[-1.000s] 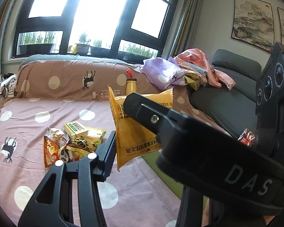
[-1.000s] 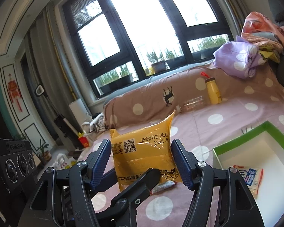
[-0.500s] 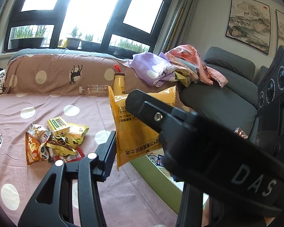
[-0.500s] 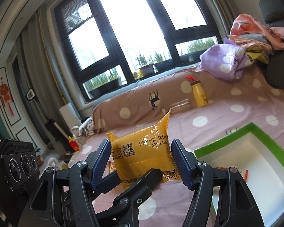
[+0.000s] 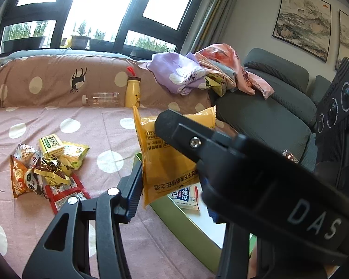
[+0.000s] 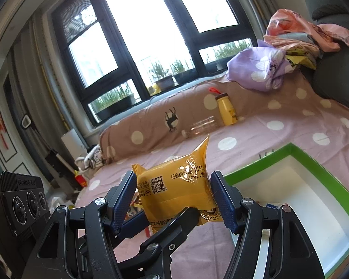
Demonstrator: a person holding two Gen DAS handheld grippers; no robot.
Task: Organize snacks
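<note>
A yellow snack bag (image 6: 174, 186) hangs above the dotted pink bedspread, held from two sides. My right gripper (image 6: 174, 181) is shut on it, a blue pad pressing each side. My left gripper (image 5: 169, 176) grips the bag's (image 5: 165, 160) lower part. Its left finger (image 5: 133, 186) touches the bag's edge, and its other finger is mostly hidden behind the right gripper's black body. A green-rimmed white box (image 6: 290, 148) lies just right of the bag, with a white packet (image 5: 186, 197) inside. A pile of loose snacks (image 5: 46, 167) lies to the left on the bedspread.
A yellow bottle (image 5: 132, 91) and a clear bottle (image 5: 102, 98) rest against the dotted bolster at the back. Crumpled clothes (image 5: 197, 74) are heaped at the back right, beside a grey sofa (image 5: 267, 116). Windows with plants run behind.
Both grippers have carried the yellow bag to the right. The green box has come further into both views, and the snack pile has slid away to the left.
</note>
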